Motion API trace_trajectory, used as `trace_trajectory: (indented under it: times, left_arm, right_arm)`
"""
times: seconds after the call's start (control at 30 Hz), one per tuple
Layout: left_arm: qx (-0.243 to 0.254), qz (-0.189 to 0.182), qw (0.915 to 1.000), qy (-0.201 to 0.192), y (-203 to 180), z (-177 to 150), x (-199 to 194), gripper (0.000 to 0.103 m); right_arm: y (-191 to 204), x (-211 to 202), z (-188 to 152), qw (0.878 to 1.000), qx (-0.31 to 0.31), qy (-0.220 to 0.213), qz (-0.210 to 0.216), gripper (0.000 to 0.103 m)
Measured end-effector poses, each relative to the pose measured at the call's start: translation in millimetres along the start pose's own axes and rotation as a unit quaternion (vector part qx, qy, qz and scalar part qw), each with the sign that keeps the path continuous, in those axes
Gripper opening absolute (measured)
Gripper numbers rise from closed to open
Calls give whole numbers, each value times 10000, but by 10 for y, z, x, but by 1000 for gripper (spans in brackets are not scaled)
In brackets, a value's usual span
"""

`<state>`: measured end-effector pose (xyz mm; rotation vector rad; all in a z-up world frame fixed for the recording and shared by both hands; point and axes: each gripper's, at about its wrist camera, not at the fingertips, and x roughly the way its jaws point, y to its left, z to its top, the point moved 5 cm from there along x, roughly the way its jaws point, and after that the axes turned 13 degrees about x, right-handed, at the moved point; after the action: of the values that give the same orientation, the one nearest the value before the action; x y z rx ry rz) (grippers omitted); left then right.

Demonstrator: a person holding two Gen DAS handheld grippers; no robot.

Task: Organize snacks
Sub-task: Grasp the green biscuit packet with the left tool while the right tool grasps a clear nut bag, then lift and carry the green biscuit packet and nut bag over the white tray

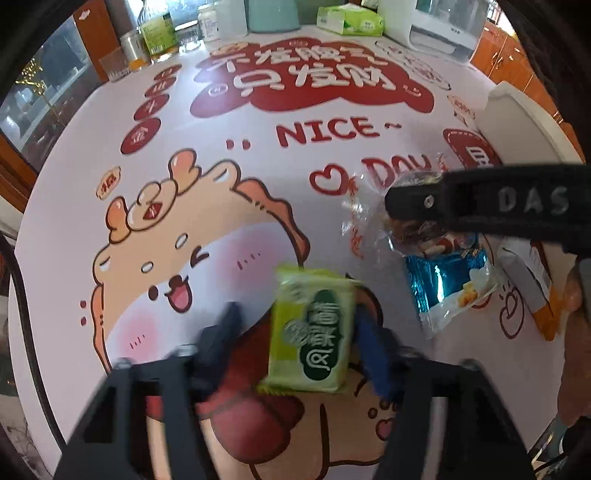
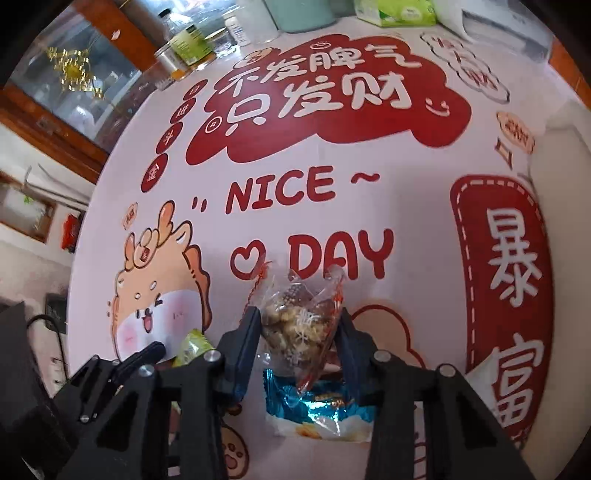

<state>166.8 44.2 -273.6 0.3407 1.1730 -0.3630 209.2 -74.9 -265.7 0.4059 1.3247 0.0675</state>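
Left wrist view: a round table carries a glossy white cover with a red cloud, the words NICE DAY and a cartoon dragon. Jars, a tissue pack and a white appliance stand at the far rim, before wooden cabinets. The left gripper is partly open; a flat green packet lies between its fingers, touching the right one only.

Right wrist view: the right gripper presses its pads on a crinkly clear bag of brown pieces. Below it lies a shiny blue packet.
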Motion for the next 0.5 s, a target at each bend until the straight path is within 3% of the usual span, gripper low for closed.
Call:
trace_trajectory:
  times: [0.13, 0.27, 0.5]
  left_arm:
    - [-9, -78, 10000, -59, 2, 4, -19, 35]
    - [-339, -263, 9991, -49, 55, -27, -59, 35]
    - [-279, -93, 9992, -280, 16, 67, -389, 34]
  right_arm:
    - [26, -10, -4, 9999, -96, -70, -39, 39]
    - [10, -60, -6, 9998, -109, -141, -69, 39]
    - [-42, -385, -81, 9988, -185, -463, 15, 39]
